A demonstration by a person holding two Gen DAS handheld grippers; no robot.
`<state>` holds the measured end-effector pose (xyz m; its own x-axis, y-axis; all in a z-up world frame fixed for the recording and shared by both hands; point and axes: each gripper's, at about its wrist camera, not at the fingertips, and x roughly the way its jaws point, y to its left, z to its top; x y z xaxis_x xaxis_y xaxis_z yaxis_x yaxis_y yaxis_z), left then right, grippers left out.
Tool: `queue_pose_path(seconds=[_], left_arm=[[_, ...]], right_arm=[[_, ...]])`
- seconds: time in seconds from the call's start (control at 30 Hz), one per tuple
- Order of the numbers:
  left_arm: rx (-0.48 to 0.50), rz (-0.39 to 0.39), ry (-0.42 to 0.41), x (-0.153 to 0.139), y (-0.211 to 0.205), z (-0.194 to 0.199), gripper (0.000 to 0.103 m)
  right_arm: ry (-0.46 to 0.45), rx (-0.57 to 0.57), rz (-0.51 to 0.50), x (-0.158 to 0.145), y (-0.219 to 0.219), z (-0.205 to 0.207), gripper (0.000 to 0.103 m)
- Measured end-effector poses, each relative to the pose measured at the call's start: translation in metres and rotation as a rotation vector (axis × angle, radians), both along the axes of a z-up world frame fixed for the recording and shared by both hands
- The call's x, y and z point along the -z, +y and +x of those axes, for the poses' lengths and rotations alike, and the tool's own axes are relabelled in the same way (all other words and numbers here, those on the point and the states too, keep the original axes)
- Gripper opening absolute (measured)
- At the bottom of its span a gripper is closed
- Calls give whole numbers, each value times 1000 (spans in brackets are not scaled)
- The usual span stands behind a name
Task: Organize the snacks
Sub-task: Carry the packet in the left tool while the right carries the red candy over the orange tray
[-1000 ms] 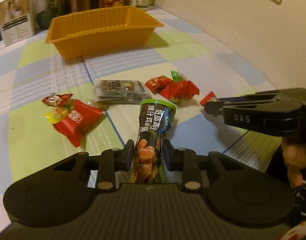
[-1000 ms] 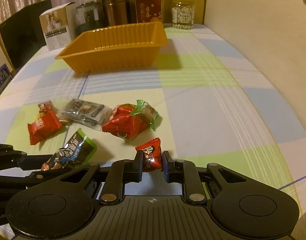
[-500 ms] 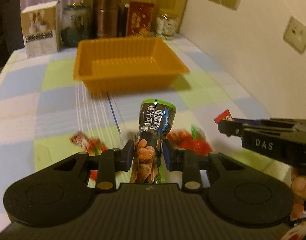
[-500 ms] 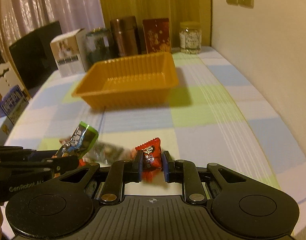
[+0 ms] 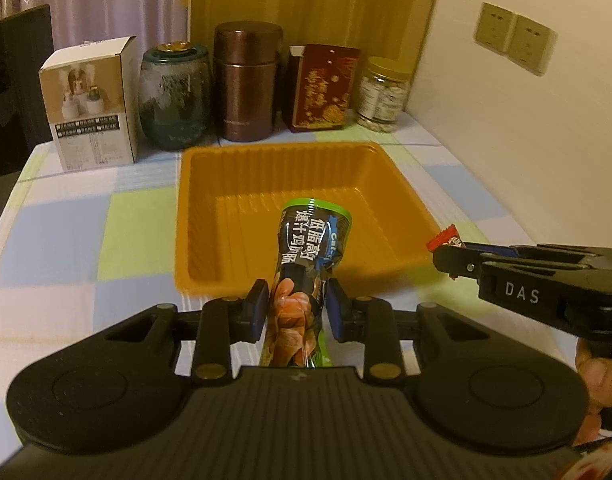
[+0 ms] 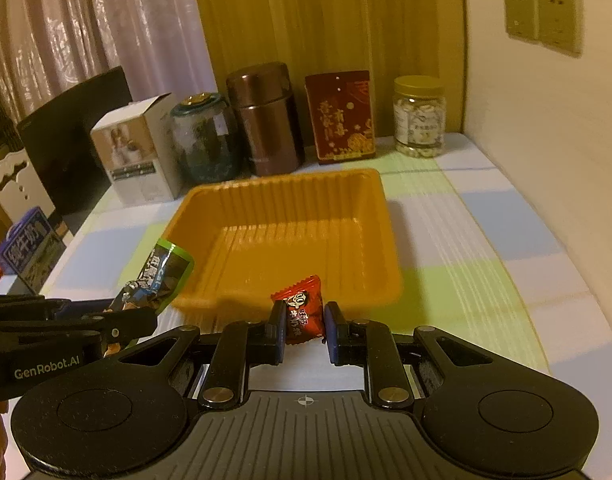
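An empty orange tray [image 5: 194, 208] [image 6: 390, 240] stands on the checked tablecloth. My left gripper [image 5: 296, 308] is shut on a long dark snack pack with a green end [image 5: 306, 256], held just before the tray's near rim. That pack [image 6: 162, 276] and the left gripper [image 6: 122, 320] also show at the left of the right wrist view. My right gripper [image 6: 305, 326] is shut on a small red candy [image 6: 302, 310], also near the tray's front edge. In the left wrist view the right gripper [image 5: 450, 252] reaches in from the right with the candy's red tip [image 5: 444, 238].
Behind the tray stand a white box [image 5: 92, 104], a dark glass jar [image 5: 174, 98], a brown canister [image 5: 246, 84], a red box [image 5: 324, 88] and a clear jar with a gold lid [image 5: 382, 94]. A wall with sockets [image 5: 514, 42] runs along the right.
Both grippers have lifted and moved forward with their snacks, from over the loose snacks to the tray's near rim. The loose snacks have dropped out of view.
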<state>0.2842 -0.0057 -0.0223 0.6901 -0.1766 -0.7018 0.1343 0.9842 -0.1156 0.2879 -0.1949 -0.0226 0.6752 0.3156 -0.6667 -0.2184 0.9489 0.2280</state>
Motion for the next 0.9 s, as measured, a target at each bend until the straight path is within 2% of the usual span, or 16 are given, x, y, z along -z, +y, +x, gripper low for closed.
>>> queue_pose_path(seconds=[0.23, 0.43, 0.9], left_arm=[[-34, 9, 4, 8, 7, 49, 28], [-45, 12, 18, 17, 8, 76, 28], [-65, 35, 30, 37, 2, 105, 29]], right_arm=[[1, 0, 1, 9, 8, 55, 20], [18, -2, -9, 21, 13, 81, 20], [67, 8, -7, 43, 15, 99, 20]])
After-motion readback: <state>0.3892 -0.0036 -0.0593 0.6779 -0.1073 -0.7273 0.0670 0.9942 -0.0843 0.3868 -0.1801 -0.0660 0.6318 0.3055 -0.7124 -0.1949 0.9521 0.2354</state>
